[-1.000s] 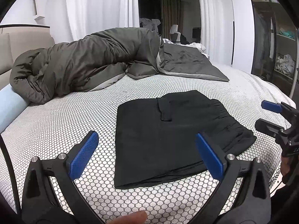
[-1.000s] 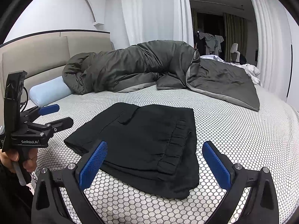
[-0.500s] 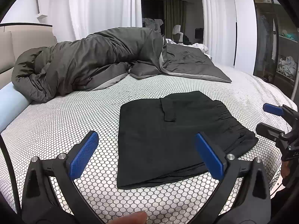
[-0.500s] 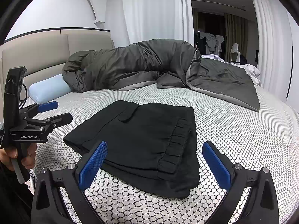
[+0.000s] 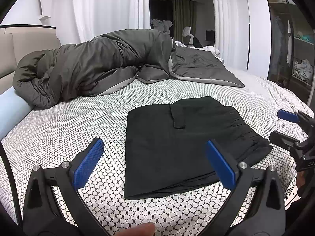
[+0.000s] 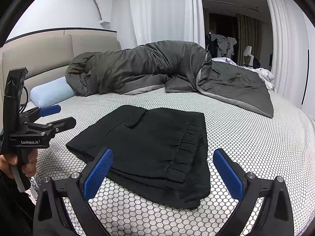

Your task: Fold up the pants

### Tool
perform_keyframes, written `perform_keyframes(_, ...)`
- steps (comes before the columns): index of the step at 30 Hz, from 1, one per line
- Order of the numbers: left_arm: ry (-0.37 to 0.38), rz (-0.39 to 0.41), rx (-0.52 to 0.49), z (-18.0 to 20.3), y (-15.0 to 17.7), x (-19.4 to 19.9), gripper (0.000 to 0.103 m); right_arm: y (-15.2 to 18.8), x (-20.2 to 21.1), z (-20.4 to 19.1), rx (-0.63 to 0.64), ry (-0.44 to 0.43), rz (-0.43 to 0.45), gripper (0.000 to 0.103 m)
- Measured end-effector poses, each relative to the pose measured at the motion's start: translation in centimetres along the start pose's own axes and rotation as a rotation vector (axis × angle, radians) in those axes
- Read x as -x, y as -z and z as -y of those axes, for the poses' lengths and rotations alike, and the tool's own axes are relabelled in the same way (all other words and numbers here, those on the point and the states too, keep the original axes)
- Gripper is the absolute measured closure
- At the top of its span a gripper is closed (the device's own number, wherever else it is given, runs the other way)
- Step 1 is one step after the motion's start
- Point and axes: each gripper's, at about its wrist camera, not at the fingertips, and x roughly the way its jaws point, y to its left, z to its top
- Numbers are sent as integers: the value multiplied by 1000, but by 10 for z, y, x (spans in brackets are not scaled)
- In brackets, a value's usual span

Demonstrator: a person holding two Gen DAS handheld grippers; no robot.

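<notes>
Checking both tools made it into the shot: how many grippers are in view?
2. The left gripper is open over the bed's near left side, the right gripper open above the folded pants. Neither holds anything.

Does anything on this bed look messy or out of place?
The black pants lie folded in a neat, flat stack on the bed, with both grippers open and clear of them. The only untidy thing is the grey duvet, bunched in a heap near the headboard instead of spread out.
</notes>
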Motion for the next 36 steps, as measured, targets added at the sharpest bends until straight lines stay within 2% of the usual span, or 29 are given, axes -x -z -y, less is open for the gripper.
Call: perform_keyframes(36, -16, -6, 4, -3, 1, 1, 1, 6, 3, 10, 20, -15, -12, 0)
